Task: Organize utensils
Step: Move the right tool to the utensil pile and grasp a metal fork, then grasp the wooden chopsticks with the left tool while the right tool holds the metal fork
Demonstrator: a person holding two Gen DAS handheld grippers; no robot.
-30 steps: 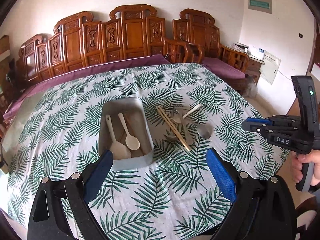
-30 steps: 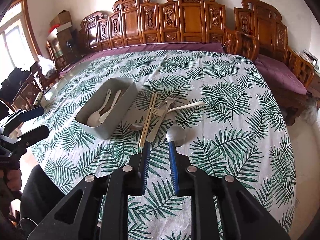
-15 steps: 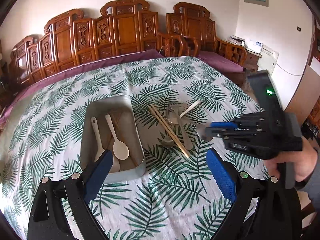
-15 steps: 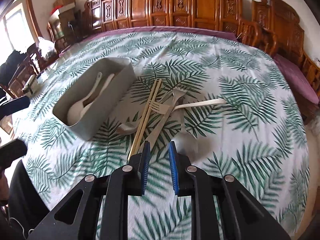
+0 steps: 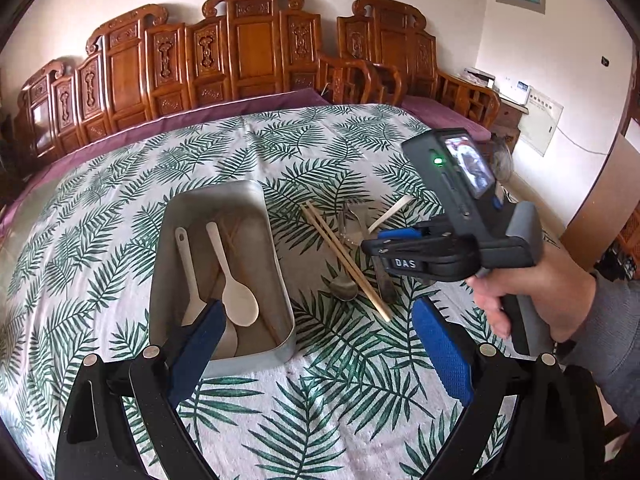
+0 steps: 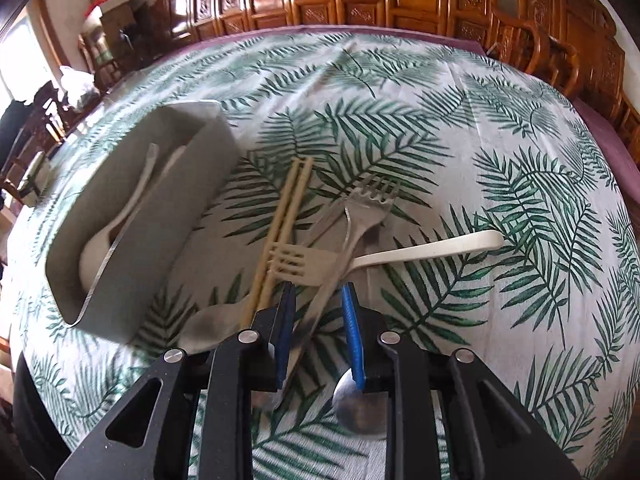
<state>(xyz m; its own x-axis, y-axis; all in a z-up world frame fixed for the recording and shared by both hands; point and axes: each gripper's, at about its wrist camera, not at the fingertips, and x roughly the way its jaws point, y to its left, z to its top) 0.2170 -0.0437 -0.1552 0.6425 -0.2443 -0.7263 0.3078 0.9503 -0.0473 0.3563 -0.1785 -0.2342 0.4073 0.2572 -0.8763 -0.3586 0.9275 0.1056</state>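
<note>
Leaf-print surface (image 6: 500, 128): right hand-held gripper (image 6: 318, 300), slightly parted, straddles the metal fork (image 6: 360, 216); next, close and carry to tray (image 5: 256, 200). Left hand-held gripper (image 5: 320, 344) wide open.

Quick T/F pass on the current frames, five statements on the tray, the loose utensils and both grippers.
1. The grey tray holds two white spoons. True.
2. The chopsticks lie inside the tray. False: they lie on the tablecloth beside it, in the loose pile.
3. The left gripper is wide open and holds nothing. True.
4. The right gripper is over the tray. False: it is low over the pile, its fingers on either side of the metal fork handle.
5. The white fork stands upright. False: it lies flat, crossing the chopsticks.
</note>
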